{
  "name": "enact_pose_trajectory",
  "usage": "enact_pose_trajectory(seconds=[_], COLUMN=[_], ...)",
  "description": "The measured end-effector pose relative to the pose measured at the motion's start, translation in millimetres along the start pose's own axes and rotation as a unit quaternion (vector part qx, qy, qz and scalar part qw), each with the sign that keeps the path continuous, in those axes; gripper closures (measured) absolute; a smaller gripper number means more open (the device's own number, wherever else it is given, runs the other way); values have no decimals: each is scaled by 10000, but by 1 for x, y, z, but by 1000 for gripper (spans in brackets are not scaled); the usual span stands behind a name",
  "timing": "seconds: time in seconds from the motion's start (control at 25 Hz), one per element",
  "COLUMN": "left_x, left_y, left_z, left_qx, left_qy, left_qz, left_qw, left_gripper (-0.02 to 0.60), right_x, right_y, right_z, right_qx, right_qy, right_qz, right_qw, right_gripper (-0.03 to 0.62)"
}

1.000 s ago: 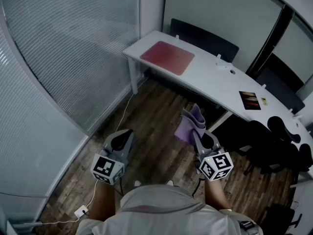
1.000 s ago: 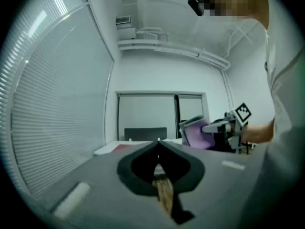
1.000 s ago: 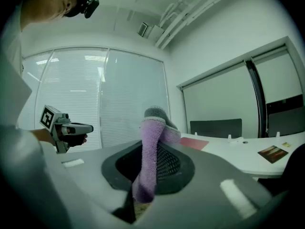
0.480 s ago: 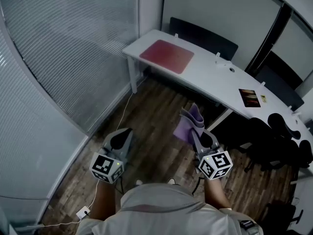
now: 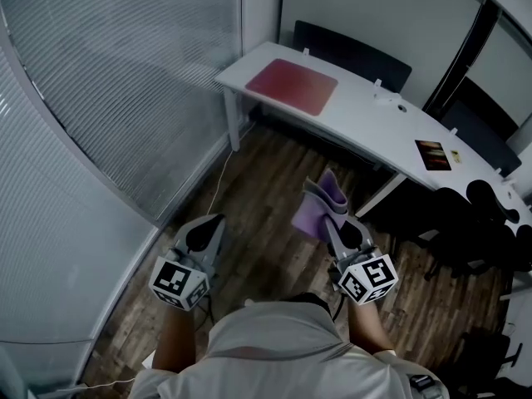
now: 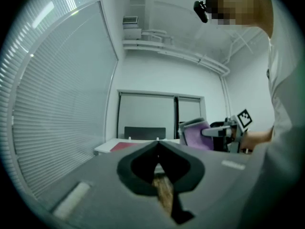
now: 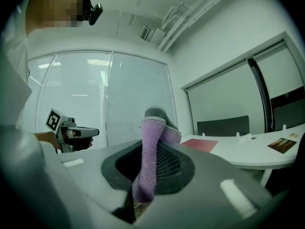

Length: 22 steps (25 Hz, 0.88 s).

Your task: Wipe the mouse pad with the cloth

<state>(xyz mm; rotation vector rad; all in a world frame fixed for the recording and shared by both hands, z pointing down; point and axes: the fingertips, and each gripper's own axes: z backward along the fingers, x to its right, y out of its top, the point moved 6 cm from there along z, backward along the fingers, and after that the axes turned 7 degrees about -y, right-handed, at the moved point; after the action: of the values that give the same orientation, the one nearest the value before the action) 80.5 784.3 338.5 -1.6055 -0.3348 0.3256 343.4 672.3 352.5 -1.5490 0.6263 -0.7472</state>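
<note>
A dark red mouse pad [image 5: 292, 86] lies on the left end of a long white desk [image 5: 366, 127] ahead of me, with its red corner [image 7: 199, 145] also in the right gripper view and its red edge [image 6: 125, 146] in the left gripper view. My right gripper [image 5: 334, 219] is shut on a folded purple cloth [image 5: 320, 209], which hangs over the wood floor, well short of the desk. That cloth [image 7: 151, 151] sticks up between the jaws. My left gripper [image 5: 205, 226] is shut and holds nothing, level with the right one.
Window blinds [image 5: 108, 73] line the left wall. Dark chairs [image 5: 349, 52] stand behind the desk, and black office chairs [image 5: 482, 231] crowd the right. A small card [image 5: 434, 155] lies on the desk. A white cable [image 5: 218, 181] runs across the wood floor.
The view has shifted slightly, so the desk and mouse pad sit a little lower and to the right. Both grippers keep their pose, and the cloth stays held.
</note>
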Motion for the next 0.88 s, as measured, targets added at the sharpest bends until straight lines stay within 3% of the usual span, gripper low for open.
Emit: enact_pose_trajectory(seconds=[0.16, 0.32, 0.56, 0.88], left_x=[-17, -5, -14, -40], left_y=[-22, -25, -28, -26], left_z=[-1, -21, -45, -142], left_qx=[-7, 17, -158, -412], left_qy=[-48, -278, -154, 96], left_qz=[149, 50, 223, 259], left_qw=[9999, 9996, 9995, 9988], left_gripper=[581, 581, 581, 581], right_x=[-15, 3, 27, 120], right_y=[-7, -9, -25, -35], right_z=[-3, 5, -21, -82], right_qx=[15, -78, -303, -424], right_qy=[-149, -324, -91, 2], right_qz=[29, 46, -58, -445], right_qw=[9999, 9994, 9995, 9981], right_gripper=[546, 546, 546, 546])
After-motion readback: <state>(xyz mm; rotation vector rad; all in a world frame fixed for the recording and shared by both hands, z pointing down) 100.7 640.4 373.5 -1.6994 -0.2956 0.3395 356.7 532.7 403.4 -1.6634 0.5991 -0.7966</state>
